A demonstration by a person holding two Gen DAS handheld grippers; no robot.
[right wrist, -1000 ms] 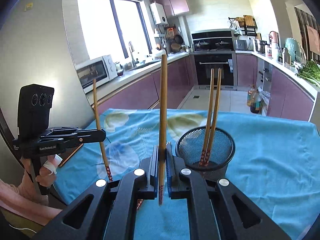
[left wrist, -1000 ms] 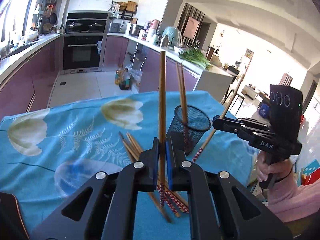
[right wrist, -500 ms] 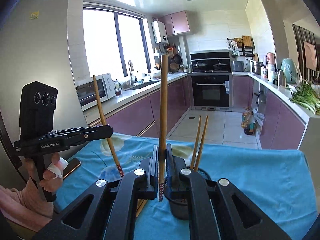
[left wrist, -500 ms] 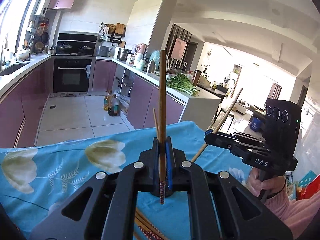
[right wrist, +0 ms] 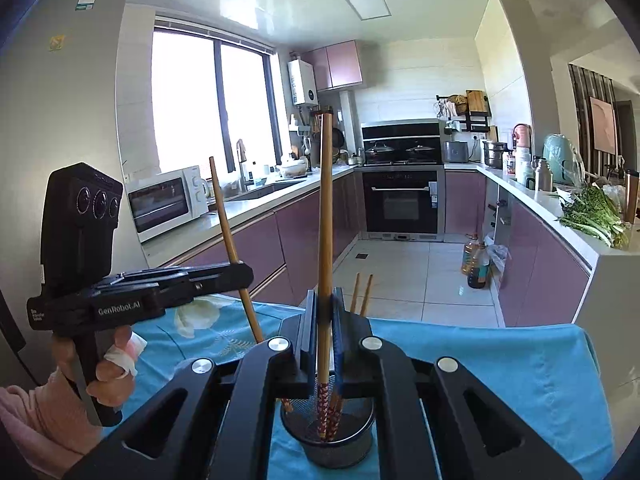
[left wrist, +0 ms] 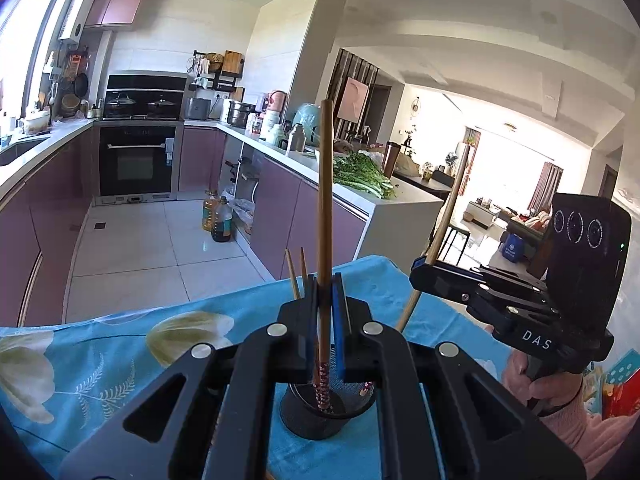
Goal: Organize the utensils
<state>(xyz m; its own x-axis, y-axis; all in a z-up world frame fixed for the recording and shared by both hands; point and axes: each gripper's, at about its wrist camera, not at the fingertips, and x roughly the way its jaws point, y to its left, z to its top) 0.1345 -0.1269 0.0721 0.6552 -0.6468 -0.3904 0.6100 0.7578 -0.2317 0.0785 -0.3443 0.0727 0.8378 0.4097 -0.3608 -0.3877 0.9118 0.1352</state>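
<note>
Left wrist: both grippers clamp upright chopsticks above mesh holder (left wrist: 326, 410), near table edge (left wrist: 360, 261).

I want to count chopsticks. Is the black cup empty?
Not empty. The black mesh cup on the blue cloth holds two brown wooden chopsticks, whose tips poke up behind the right hand-held gripper.

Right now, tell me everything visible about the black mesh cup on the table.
The black mesh cup is a round, open-topped holder of fine wire mesh with a solid dark rim and base, seemingly metal. It stands upright on the blue flowered tablecloth, largely hidden behind each gripper's body. Two wooden chopsticks with red patterned lower ends already stand in it, leaning on the mesh. Whether the held chopsticks touch it cannot be told.
</note>
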